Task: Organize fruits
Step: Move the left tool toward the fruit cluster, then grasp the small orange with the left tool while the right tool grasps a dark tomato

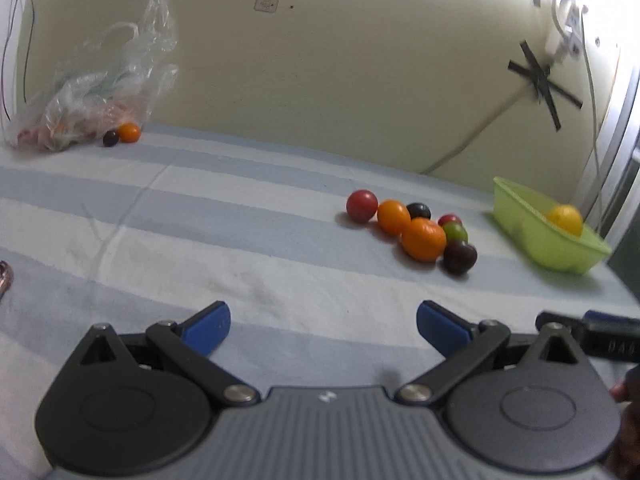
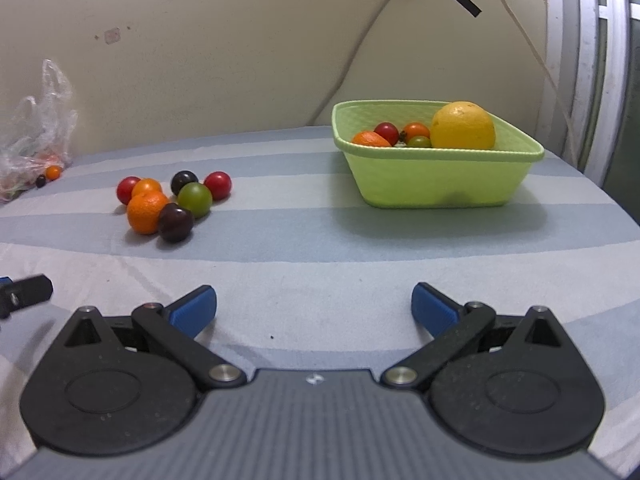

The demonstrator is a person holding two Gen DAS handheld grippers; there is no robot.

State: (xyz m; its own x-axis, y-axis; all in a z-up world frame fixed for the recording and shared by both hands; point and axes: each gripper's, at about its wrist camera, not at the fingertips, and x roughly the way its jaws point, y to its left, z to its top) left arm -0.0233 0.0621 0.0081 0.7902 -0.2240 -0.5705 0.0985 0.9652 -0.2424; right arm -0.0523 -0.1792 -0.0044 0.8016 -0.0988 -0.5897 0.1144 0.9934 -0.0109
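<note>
- The lime-green basket is sitting on the striped blue-and-white cloth, off to the right near the wall, and it's holding five fruits that are showing above the rim.
- Inside, a big yellow citrus is filling the right side, looming over the rest.
- Beside it, one orange piece is leaning at the left rim, one red round fruit and one small orange one are sitting behind, and one small green fruit is peeking up in front.
- A clear plastic bag is slumping in the far left corner with fruit blurring inside it; how many, I cannot tell.
- Just beside the bag, one small orange fruit and one dark fruit are lying touching each other on the cloth.
- The loose pile is sitting between bag and basket, seven strong, all huddling together.
- Counting it: two red fruits, two orange ones, the mandarin and a smaller one behind, two dark plums, and one green fruit.
- The left gripper is hovering low over the cloth, jaws spread wide and gripping nothing.
- The right gripper is doing the same, fingers apart and bare, well short of the pile and the basket.
</note>
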